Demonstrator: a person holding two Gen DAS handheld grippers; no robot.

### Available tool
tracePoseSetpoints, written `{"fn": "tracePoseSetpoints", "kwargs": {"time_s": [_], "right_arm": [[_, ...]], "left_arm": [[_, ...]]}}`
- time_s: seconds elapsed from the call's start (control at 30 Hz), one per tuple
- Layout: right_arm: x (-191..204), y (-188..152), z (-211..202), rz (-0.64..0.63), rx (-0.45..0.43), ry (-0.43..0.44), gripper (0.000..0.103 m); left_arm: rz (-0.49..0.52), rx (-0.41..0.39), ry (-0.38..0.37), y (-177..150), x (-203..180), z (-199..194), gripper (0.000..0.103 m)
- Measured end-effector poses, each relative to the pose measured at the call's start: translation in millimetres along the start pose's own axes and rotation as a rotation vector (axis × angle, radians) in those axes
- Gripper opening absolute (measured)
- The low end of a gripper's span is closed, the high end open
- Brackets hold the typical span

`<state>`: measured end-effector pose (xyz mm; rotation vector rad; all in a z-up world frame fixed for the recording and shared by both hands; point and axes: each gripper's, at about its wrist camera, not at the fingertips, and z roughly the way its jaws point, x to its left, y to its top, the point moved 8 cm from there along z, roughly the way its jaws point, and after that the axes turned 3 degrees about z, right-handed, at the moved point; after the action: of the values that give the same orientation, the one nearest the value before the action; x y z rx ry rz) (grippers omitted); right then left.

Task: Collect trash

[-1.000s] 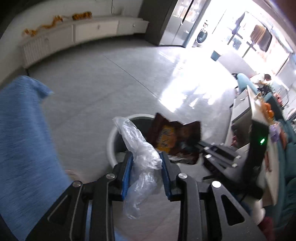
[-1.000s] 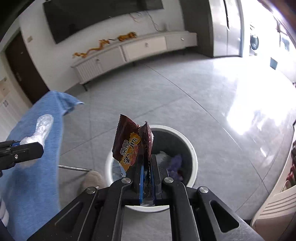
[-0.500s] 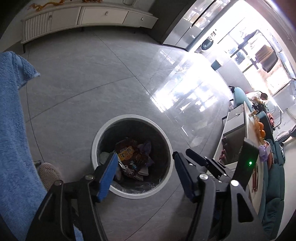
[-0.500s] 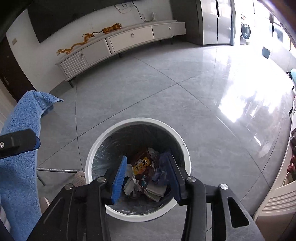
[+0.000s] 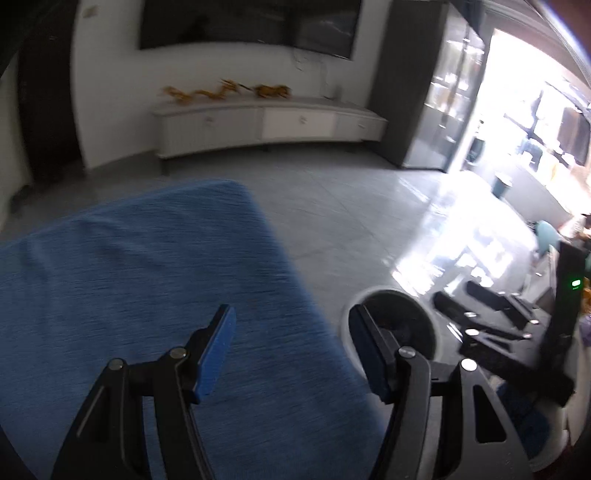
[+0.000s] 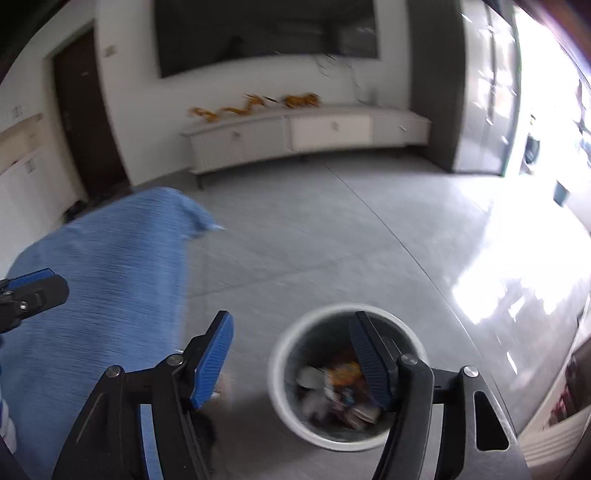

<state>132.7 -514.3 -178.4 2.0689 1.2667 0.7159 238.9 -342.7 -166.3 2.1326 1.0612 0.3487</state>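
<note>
Both frames blurred. Left hand-held gripper (image 5: 291,347) has its jaws spread wide with nothing between the blue pads (image 5: 218,347); it sits over a blue textured cloth (image 5: 147,280) that fills the lower left of its view. The white-rimmed trash bin (image 5: 397,325) stands on the grey tiled floor (image 5: 351,229) just to the right of this gripper, partly hidden behind its right finger, dark inside from this angle. Right hand-held gripper (image 6: 291,354) likewise wide open and empty. In its view the trash bin (image 6: 291,406) stands below and slightly right of the gap between the fingers, with the right finger crossing over the bin's mouth. Trash (image 6: 340,391) lies inside the bin: crumpled pale pieces and an orange-printed wrapper, detail lost to blur. The same blue cloth (image 6: 103,295) drapes to the left in the right wrist view, and the tip of the left hand-held gripper shows at the far left edge above it. Background: a low white cabinet (image 6: 306,136) along the far wall with yellow-orange ornaments (image 6: 255,103) on top, a dark wall-mounted screen (image 6: 266,33) above it, bright glare on the floor to the right.
</note>
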Motion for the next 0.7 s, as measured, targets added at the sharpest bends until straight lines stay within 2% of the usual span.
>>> {"fn": "tracePoseSetpoints", "kwargs": {"time_s": [0.17, 0.4, 0.53, 0.7], "right_arm": [[79, 16, -25, -0.079, -0.056, 0.094, 0.077], [176, 24, -44, -0.194, -0.100, 0.181, 0.091], [209, 22, -50, -0.226, -0.109, 0.205, 0.094], [233, 18, -58, -0.268, -0.126, 0.196, 0.096]], "left_arm": [[-0.065, -0.084, 0.176, -17, 89, -64, 0.062], [-0.152, -0.190, 0.412, -43, 184, -151, 0.067], [-0.182, -0.227, 0.505, -55, 215, -183, 0.069], [-0.237, -0.260, 0.550, -71, 238, -209, 0.072]]}}
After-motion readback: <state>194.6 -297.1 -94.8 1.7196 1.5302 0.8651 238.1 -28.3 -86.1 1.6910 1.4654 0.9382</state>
